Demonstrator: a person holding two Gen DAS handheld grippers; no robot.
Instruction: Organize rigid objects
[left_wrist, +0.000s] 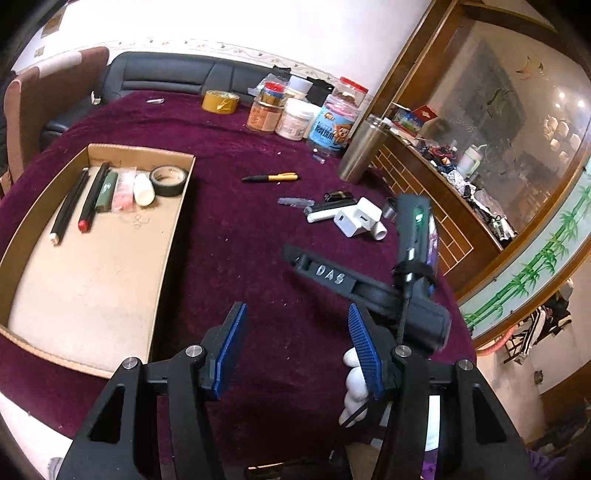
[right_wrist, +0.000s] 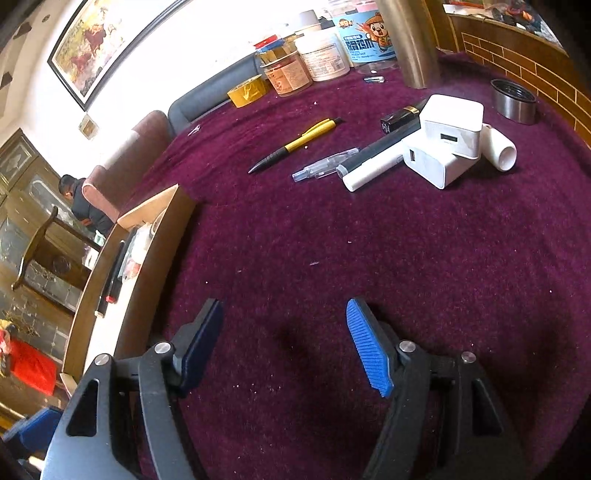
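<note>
— Where are your grippers?

— My left gripper (left_wrist: 295, 343) hangs over the purple tablecloth (left_wrist: 229, 229), jaws apart and holding nothing. My right gripper (right_wrist: 284, 343) is low over the same cloth, jaws apart too, nothing between them.

— What's already put away?

— In the cardboard box (left_wrist: 168, 236) on my left: two black pencils (left_wrist: 70, 206), a red-tipped marker (left_wrist: 92, 197), a green lighter (left_wrist: 107, 192), a pink packet (left_wrist: 123, 190), a small white bottle (left_wrist: 143, 190) and a roll of black tape (left_wrist: 168, 180), lined up side by side at the far end.

— And what's loose?

— A yellow-and-black pen (right_wrist: 295, 144) lies alone. Near it, a clear pen (right_wrist: 325, 164), a white tube (right_wrist: 371, 166), a black lipstick case (right_wrist: 400, 116), two white chargers (right_wrist: 452, 125) stacked together, and a white pipe elbow (right_wrist: 498, 147) touching them. A metal ring (right_wrist: 513, 101) sits apart by the cloth's edge.
</note>
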